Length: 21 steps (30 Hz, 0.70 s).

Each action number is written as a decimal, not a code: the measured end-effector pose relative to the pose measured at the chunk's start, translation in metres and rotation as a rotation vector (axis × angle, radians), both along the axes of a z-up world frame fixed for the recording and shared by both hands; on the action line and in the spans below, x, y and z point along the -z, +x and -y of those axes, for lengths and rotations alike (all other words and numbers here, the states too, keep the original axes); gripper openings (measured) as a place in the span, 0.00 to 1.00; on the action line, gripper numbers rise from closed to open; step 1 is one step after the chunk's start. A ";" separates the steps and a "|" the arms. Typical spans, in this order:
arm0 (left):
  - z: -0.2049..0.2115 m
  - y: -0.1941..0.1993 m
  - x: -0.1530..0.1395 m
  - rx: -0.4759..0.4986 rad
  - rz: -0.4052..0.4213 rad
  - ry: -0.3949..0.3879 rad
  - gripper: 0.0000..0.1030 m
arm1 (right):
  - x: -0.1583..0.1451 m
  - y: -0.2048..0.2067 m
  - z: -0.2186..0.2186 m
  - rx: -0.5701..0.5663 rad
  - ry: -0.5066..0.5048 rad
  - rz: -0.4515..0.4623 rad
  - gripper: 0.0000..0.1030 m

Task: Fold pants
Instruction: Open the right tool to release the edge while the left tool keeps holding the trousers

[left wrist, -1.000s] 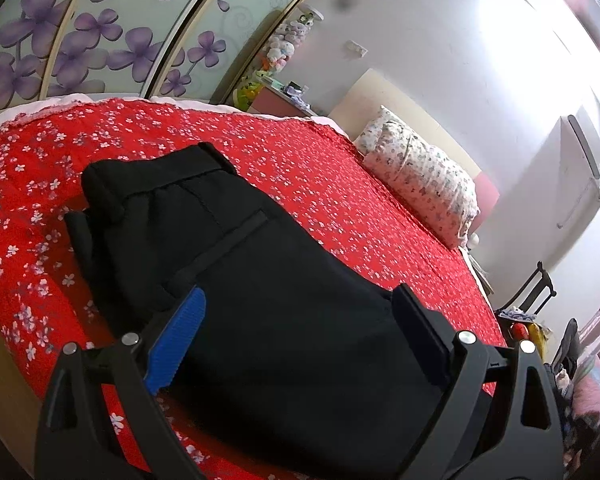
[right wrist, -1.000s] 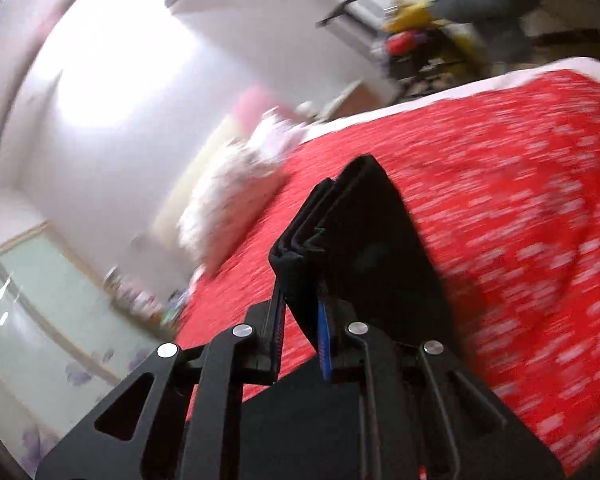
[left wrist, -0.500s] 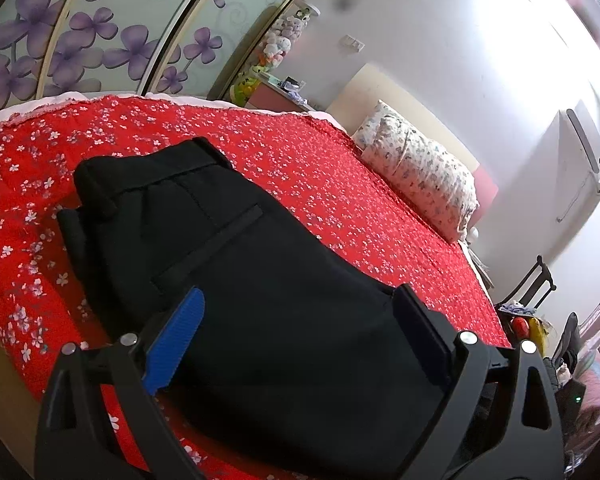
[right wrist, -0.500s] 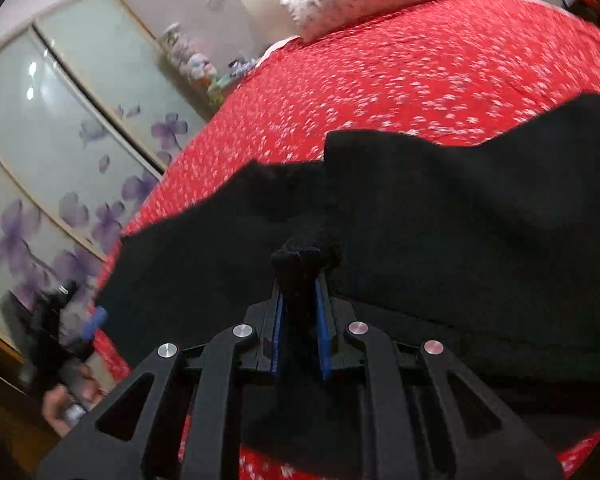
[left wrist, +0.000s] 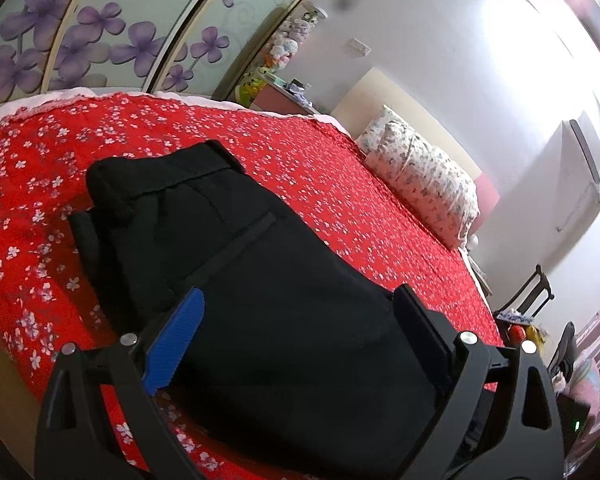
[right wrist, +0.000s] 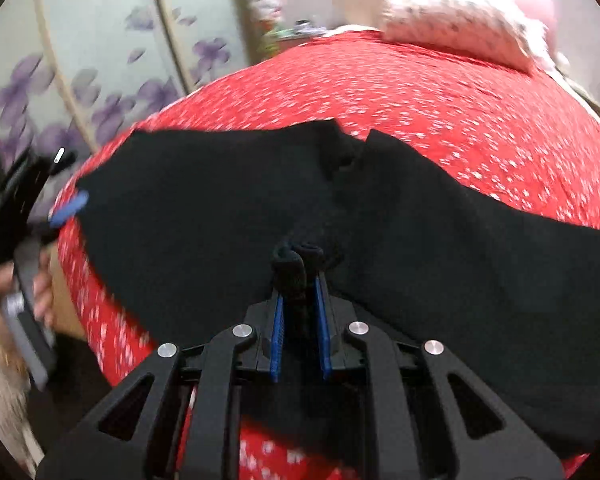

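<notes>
Two grippers: R gripper [right wrist: 300,300] is pinching a bunched fold of black pants [right wrist: 220,216], jaws nearly closed. L gripper [left wrist: 296,320] is standing wide open w/ pants lying between its fingers, untouched.

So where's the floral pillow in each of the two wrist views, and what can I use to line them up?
Left wrist: the floral pillow lies right of centre, at the far edge of the red bedspread.
Right wrist: the floral pillow is blurred, at the top, right of centre.
Shared landmark: the black pants lying on the bedspread, nearer the cameras than the pillow.
</notes>
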State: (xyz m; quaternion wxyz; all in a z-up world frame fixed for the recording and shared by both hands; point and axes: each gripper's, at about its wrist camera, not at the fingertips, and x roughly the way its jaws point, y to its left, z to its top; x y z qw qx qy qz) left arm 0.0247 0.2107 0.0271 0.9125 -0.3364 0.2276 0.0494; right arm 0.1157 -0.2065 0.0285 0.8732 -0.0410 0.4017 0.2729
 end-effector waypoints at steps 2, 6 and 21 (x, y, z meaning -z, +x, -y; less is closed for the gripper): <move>-0.002 -0.001 0.001 -0.010 0.003 -0.014 0.93 | 0.003 -0.006 -0.003 -0.024 -0.043 0.027 0.15; -0.004 -0.007 -0.002 -0.039 0.032 -0.032 0.93 | 0.004 -0.014 -0.009 -0.080 -0.064 0.030 0.50; -0.063 -0.038 0.002 -0.067 -0.044 -0.255 0.92 | -0.007 0.001 0.036 -0.087 0.558 -0.323 0.66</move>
